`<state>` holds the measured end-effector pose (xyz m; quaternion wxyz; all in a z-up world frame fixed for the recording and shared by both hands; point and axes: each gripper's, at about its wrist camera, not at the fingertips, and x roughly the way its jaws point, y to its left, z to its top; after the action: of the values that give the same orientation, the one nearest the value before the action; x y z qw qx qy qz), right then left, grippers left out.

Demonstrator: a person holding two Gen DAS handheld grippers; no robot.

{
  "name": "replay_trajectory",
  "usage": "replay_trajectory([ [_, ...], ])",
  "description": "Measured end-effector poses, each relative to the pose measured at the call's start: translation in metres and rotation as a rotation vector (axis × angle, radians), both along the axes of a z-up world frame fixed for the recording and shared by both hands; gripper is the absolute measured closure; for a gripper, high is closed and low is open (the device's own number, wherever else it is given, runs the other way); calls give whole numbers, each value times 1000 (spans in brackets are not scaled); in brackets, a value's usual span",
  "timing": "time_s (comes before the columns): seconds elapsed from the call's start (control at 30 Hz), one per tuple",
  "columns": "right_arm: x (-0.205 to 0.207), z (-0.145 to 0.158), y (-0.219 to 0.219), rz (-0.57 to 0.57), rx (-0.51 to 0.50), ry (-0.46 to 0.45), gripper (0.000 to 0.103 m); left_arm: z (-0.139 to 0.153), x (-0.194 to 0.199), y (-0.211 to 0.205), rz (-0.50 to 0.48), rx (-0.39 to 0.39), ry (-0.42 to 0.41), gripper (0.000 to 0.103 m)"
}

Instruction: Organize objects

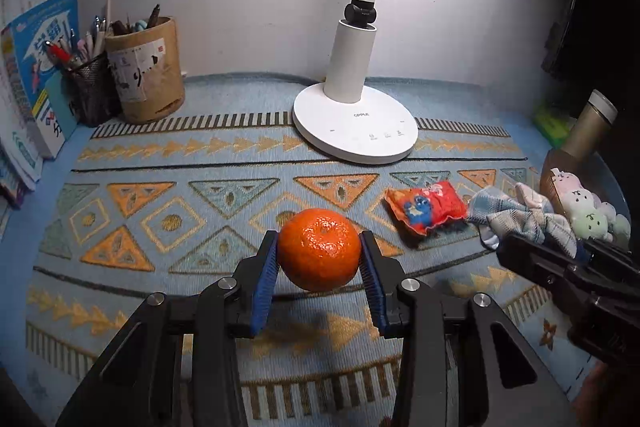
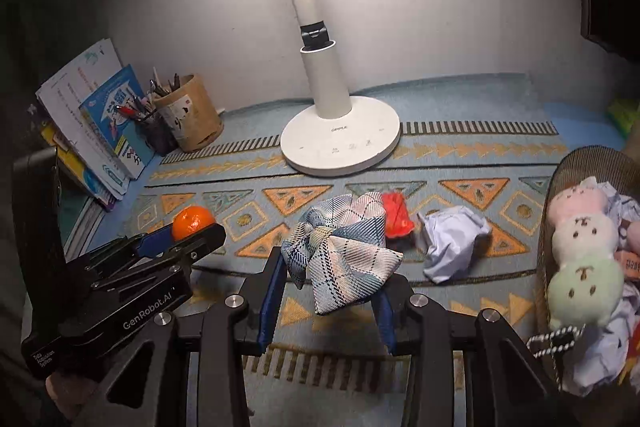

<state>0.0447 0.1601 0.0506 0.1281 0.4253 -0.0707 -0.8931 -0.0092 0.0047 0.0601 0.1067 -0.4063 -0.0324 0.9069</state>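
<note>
"OPPLE" is read on the white lamp base (image 2: 340,143); "GenRobot.AI" and "Data Acquisition System" are printed on the left gripper (image 2: 188,233). Book covers stay illegible.

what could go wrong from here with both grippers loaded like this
1. The left gripper holds the round orange by its sides only; it might slip or roll away across the patterned mat if the grip loosens.
2. The right gripper pinches the plaid cloth, whose loose folds hang down and could snag the red snack packet or the crumpled paper close by.
3. The basket already looks crowded with plush toys, so additions may spill.
</note>
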Motion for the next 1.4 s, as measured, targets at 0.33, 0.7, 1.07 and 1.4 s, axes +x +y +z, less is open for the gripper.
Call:
replay_trajectory([
  [0.33, 59, -55, -16, 90, -84, -185, 39, -25, 65, -24, 125, -22, 28, 67],
  [0.7, 91, -44, -17, 281, 111, -57, 38, -33, 70, -37, 141, 58, 43, 67],
  [1.07, 64, -63, -42, 395, 201, -21, 38, -33, 73, -36, 143, 51, 62, 67],
  [1.4, 73, -54, -37, 339, 202, 48, 76, -31, 74, -34, 134, 28, 69, 67],
])
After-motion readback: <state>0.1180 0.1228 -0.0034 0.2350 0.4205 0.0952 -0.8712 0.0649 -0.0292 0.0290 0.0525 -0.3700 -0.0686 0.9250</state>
